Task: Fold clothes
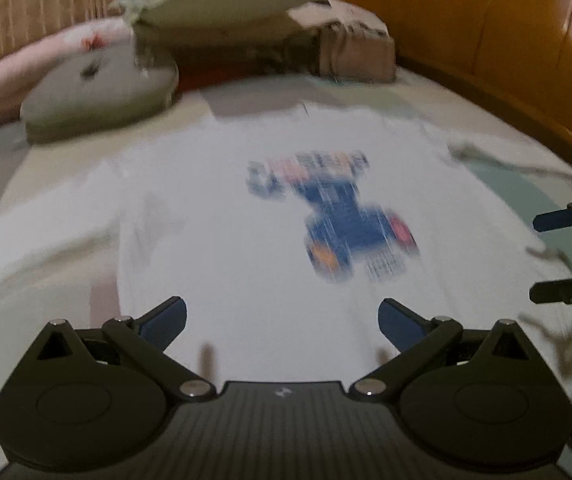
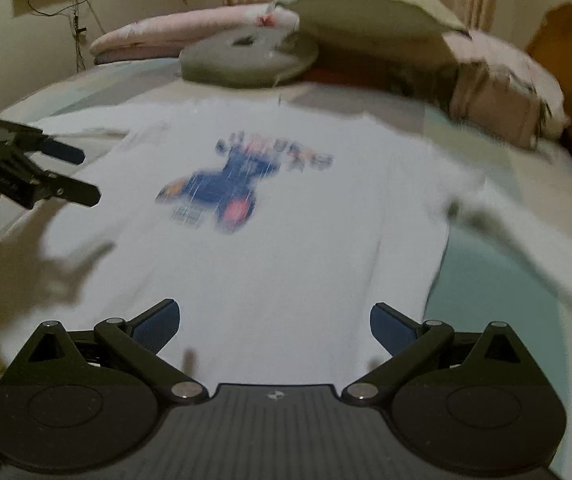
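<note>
While the white T-shirt (image 1: pixel 222 216) lies spread flat on the bed (image 2: pixel 498 280) — filling mid-frame in both blurred views — the left hand-held gripper (image 1: pixel 282 320) and right hand-held gripper (image 2: pixel 275 322) hover above its lower hem at bottom centre, jaws spread wide, gripping nothing.

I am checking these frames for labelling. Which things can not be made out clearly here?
- Printed text on the white T-shirt: motion blur, both views.
- Shirt's near hem: hidden behind the left gripper and right gripper bodies.
- Pillows: pattern smeared.
- Right gripper in the left view: cut by the frame edge; jaws apart.
</note>
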### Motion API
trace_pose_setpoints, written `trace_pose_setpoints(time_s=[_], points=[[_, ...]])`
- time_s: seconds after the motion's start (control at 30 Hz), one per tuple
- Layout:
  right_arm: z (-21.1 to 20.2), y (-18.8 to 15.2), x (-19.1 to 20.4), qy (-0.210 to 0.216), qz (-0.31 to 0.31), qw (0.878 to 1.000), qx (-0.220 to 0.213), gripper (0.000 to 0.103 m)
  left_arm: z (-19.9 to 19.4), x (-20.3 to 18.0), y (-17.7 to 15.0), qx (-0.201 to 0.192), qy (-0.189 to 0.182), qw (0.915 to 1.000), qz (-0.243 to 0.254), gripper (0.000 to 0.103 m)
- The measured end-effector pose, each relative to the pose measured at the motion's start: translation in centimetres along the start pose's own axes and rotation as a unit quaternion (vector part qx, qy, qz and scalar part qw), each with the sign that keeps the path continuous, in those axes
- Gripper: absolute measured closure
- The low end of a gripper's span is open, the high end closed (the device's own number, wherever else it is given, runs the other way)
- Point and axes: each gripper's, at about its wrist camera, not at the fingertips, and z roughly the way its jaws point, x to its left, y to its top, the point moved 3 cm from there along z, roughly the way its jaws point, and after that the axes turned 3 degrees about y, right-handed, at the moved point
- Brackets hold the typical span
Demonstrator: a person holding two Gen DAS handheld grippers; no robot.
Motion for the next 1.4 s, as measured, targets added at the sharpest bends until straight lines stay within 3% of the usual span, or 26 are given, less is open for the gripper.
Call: trace_pose_setpoints(time_s=[0.2,0.33,0.43,0.53,0.67,0.8,0.93,1.17,1.33,1.4], points=[[6.1,5.3,-2.7,0.009,-0.015,1.000,0.011,0.000,6.7,4.0,4.9,0.007,-0.019,0.9985,-0.052,0.001],[9.4,6.0,-3.8,0.036,0.021,0.999,0.026,0.000,10.0,5.9,4.3,0.035,-0.044,0.9943,-0.090,0.001],[10.3,4.7,-4.7,0.039,0.036,0.998,0.045,0.000,10.3,7.1,3.1,0.034,-0.038,0.9944,-0.092,0.005],[9.0,2.9,-5.7,0.024,0.023,0.999,0.043,0.000,9.0,6.7,2.8,0.041,0.017,0.9977,-0.050,0.005],[6.8,2.2,-7.4,0.011,0.040,0.998,0.052,0.000,6.9,5.9,3.3,0.026,0.044,0.9985,-0.017,0.005],[4.8,4.3,-9.6,-0.004,0.049,0.999,0.002,0.000,5.6,3.9,4.1,0.005,-0.005,0.9999,-0.009,0.004],[5.9,6.7,-13.9,-0.018,0.103,0.994,-0.026,0.000,6.7,1.3,3.8,0.016,-0.011,0.9997,0.015,0.004],[9.5,4.0,-17.7,-0.014,0.166,0.985,0.034,0.000,8.4,0.5,1.0,0.052,-0.025,0.9983,0.013,0.004],[7.1,5.5,-18.2,-0.018,0.163,0.986,0.019,0.000,8.0,0.8,0.7,0.042,-0.028,0.9986,0.014,0.004],[7.1,7.1,-19.8,-0.057,0.181,0.982,0.011,0.000,8.1,0.7,0.6,0.039,-0.024,0.9989,0.014,0.003]])
